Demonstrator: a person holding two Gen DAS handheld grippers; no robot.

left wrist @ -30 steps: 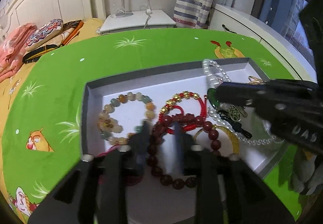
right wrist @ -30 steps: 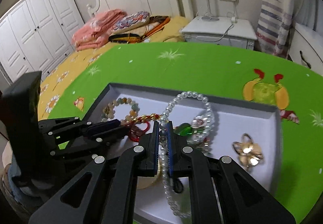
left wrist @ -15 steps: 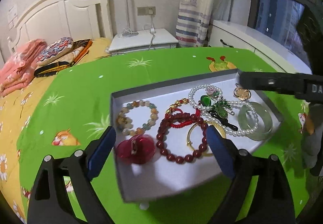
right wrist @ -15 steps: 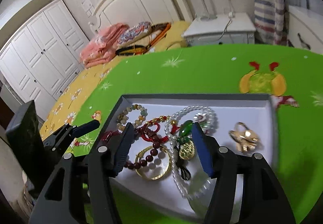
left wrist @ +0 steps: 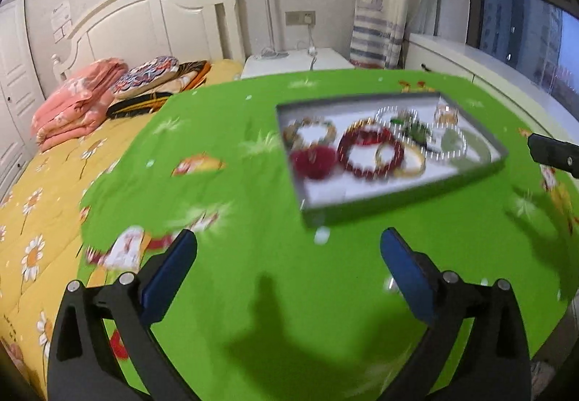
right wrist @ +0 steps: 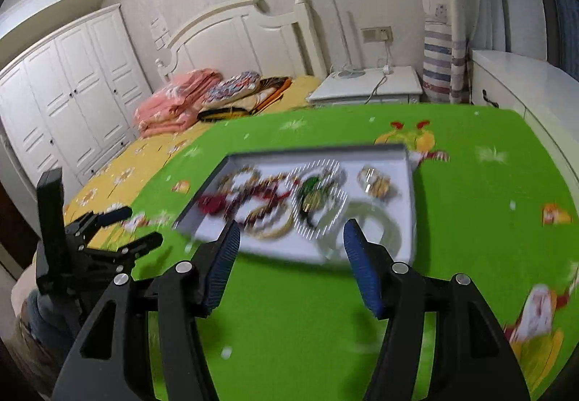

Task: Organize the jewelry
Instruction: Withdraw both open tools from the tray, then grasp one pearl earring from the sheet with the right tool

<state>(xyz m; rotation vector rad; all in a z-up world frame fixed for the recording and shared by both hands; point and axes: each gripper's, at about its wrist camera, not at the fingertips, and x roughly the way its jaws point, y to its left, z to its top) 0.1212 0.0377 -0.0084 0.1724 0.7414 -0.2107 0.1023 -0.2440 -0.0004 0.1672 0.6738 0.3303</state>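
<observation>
Hovering over green table (left wrist: 275,292), left gripper (left wrist: 287,258) jaws opening, empty; right gripper (right wrist: 291,249) spread, empty; jewelry in grey tray (left wrist: 380,196) ahead; step looks like between picks; next: choose piece, approach tray

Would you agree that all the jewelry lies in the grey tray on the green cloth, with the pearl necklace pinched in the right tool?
Not quite: the right tool holds nothing, its pads apart over bare green cloth. The right wrist view shows the pearl necklace lying in the grey tray with the other jewelry.
</observation>
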